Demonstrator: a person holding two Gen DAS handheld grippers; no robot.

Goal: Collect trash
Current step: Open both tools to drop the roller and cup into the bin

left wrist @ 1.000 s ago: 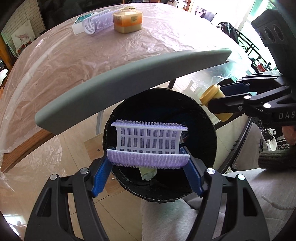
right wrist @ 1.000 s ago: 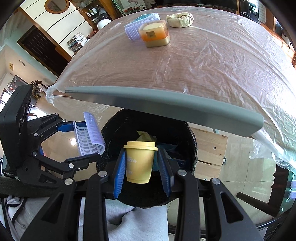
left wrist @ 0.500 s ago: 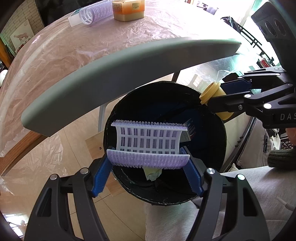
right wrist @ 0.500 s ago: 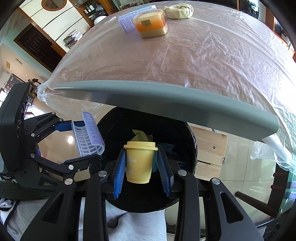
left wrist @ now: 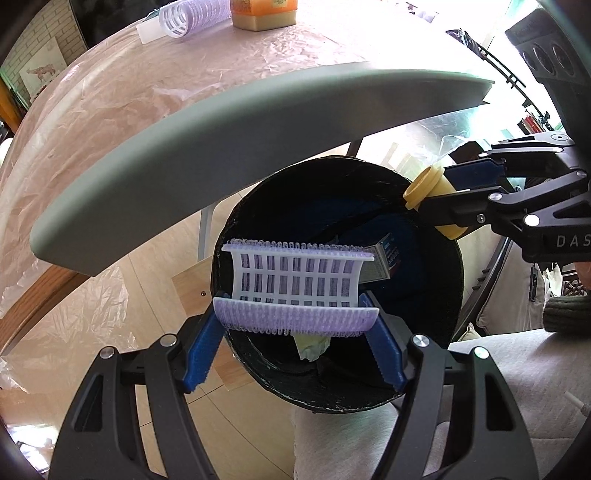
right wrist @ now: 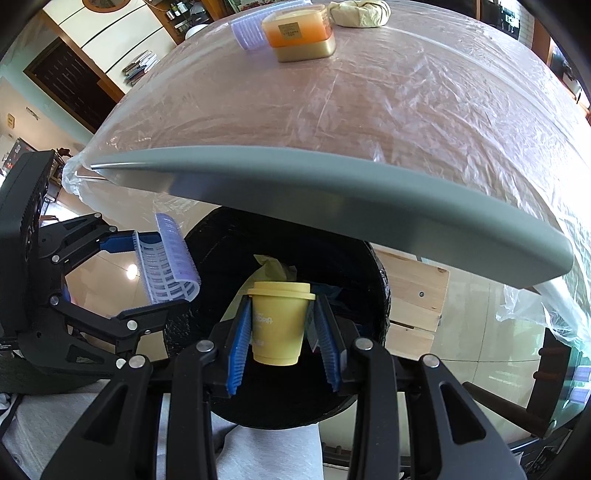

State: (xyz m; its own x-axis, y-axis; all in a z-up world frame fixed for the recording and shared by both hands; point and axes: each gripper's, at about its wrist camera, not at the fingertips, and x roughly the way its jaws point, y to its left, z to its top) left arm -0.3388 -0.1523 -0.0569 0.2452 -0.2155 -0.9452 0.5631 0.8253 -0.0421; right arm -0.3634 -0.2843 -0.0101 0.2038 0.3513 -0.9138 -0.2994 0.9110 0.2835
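Note:
A round black bin (left wrist: 436, 384) (right wrist: 373, 280) stands below the table's grey edge, against a person's lap. My left gripper (left wrist: 295, 332) is shut on a white and lilac hair roller (left wrist: 295, 280), held crosswise over the bin's mouth. My right gripper (right wrist: 282, 325) is shut on a small yellow lidded cup (right wrist: 279, 325), upright over the bin. From the left wrist view the cup (left wrist: 428, 188) hangs at the bin's right rim. The roller (right wrist: 168, 266) shows at the bin's left in the right wrist view. Crumpled greenish paper (right wrist: 271, 267) and a small box (left wrist: 384, 258) lie inside.
The table (right wrist: 369, 122), wrapped in clear plastic sheet, juts over the bin. At its far end sit an orange and gold box (right wrist: 299, 35), another lilac roller (left wrist: 192, 14) and a cream cloth lump (right wrist: 360, 13). A pale wooden crate (right wrist: 417, 299) stands on the floor behind the bin.
Both grippers have sunk a little toward the bin, so the table edge sits higher and closer in each view. The roller and the cup stay gripped.

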